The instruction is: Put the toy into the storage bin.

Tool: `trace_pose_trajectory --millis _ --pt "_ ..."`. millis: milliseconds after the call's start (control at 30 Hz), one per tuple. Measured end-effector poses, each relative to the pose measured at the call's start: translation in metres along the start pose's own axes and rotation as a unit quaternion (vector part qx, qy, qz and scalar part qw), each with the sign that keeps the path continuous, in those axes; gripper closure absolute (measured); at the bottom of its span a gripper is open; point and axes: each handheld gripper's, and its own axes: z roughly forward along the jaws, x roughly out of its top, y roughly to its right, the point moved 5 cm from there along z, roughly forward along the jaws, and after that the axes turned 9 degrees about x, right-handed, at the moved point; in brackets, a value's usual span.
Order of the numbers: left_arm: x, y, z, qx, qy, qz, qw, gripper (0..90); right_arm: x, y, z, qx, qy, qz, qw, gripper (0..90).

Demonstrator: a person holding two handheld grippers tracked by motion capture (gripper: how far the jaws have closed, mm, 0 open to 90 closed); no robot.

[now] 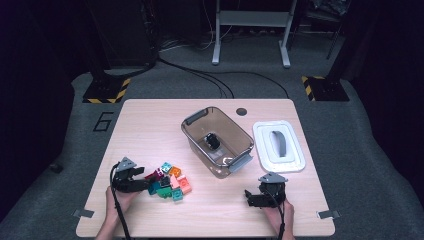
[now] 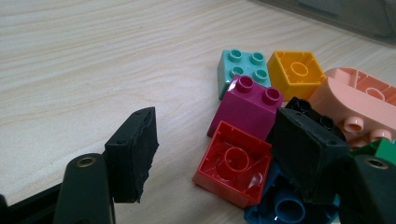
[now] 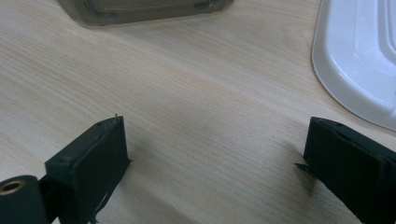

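Reaching into the brick pile (image 1: 167,181), the left gripper (image 2: 224,149) is standing with its jaws spread wide and nothing between them. One jaw is resting over bare table (image 1: 150,125) on the near-left side of the pile; the other is sitting against a black brick (image 2: 308,114) at the pile's near edge. A red brick (image 2: 233,163) is lying studs-down in the gap, nearest the gripper, and appears to be the piece in hand.

Beyond the red brick, a magenta brick (image 2: 245,109) is touching its far edge. Farther on, a teal brick (image 2: 240,70) and a yellow brick (image 2: 296,70) are sitting side by side, with a pink brick (image 2: 359,100) to the right of them. A blue brick (image 2: 285,207) is lying partly under the red one.

To close well, centre the jaws on two opposite flat walls of the red brick. Keep the right-hand jaw off the black brick, or both may lift. Lower until the pads are flanking the walls, then close squarely.

Across the table from the pile, the right gripper (image 3: 215,158) is hovering over bare wood, jaws spread and empty. Beyond the pile, the bin (image 1: 217,142) is standing open with a dark object inside. Past the bin, the lid (image 1: 278,146) is lying flat.
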Motion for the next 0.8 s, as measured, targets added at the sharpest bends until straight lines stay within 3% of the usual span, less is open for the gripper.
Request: trace_pose_trajectory --millis 267,367,533,733,800 --pt "0.000 -0.015 -0.002 0.035 0.002 -0.018 0.9992 32.4 0.000 0.000 0.000 0.000 -0.001 0.000 1.0000 5.3" --pt "0.001 -0.013 -0.006 0.031 0.007 -0.026 0.9992 31.5 0.000 0.000 0.000 0.000 -0.002 0.002 1.0000 5.3" --pt "-0.002 -0.003 -0.006 0.028 -0.006 -0.003 0.9996 32.3 0.000 0.000 0.000 0.000 -0.001 0.000 1.0000 5.3" --pt "-0.009 -0.006 -0.001 0.024 -0.019 -0.018 0.9994 42.7 0.000 0.000 0.000 0.000 -0.001 0.000 1.0000 5.4" --pt "-0.010 -0.006 0.000 0.024 -0.018 -0.017 0.9994 54.5 0.000 0.000 0.000 0.000 -0.001 0.001 1.0000 5.3"
